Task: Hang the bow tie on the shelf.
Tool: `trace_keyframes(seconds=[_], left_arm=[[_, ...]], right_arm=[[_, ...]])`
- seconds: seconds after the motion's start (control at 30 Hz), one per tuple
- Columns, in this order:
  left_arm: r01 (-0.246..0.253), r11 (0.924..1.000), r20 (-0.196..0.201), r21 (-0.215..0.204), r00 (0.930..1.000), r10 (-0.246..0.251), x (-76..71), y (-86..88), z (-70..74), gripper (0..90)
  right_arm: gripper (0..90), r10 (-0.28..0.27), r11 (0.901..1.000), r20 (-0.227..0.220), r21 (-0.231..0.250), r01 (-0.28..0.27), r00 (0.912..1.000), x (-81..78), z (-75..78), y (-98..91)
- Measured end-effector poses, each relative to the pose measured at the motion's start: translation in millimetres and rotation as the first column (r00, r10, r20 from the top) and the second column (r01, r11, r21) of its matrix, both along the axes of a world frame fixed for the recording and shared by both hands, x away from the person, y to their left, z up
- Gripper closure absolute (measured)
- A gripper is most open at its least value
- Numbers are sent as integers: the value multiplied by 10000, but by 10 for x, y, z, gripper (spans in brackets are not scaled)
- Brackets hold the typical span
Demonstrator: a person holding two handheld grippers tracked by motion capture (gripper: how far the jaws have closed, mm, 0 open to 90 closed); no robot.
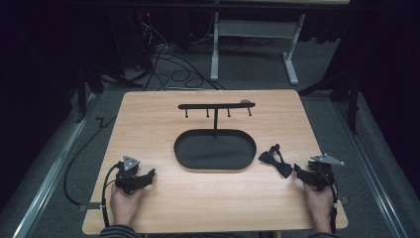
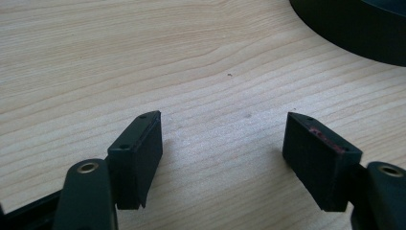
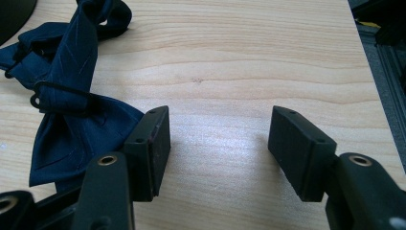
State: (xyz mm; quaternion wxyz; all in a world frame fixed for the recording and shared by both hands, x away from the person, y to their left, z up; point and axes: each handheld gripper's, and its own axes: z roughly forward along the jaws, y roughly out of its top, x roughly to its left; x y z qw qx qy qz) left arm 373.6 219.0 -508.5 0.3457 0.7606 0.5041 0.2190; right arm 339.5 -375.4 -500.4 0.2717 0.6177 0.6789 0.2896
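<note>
On the wooden table (image 1: 148,119) we list a black hook stand (image 1: 216,105) at twelve o'clock, a navy bow tie (image 1: 275,159) at four, left gripper (image 1: 147,174) and right gripper (image 1: 298,171) both spread empty; likely start, next calls for grasping the tie.

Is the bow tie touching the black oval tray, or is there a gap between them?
Apart. The high view shows bare wood between the bow tie and the black oval tray's right rim.
</note>
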Motion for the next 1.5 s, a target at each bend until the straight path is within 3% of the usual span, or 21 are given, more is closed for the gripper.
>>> trace_keyframes(seconds=[1.17,1.5], left_arm=[[-5,10000,-19,-23,10000,5,-8,2,2,306],[-12,10000,-15,-23,10000,12,-8,1,2,308]], right_arm=[[397,445,9990,0,-58,-445,9990,-21,-1,35],[457,339,9994,53,-94,-338,9994,-46,2,8]])
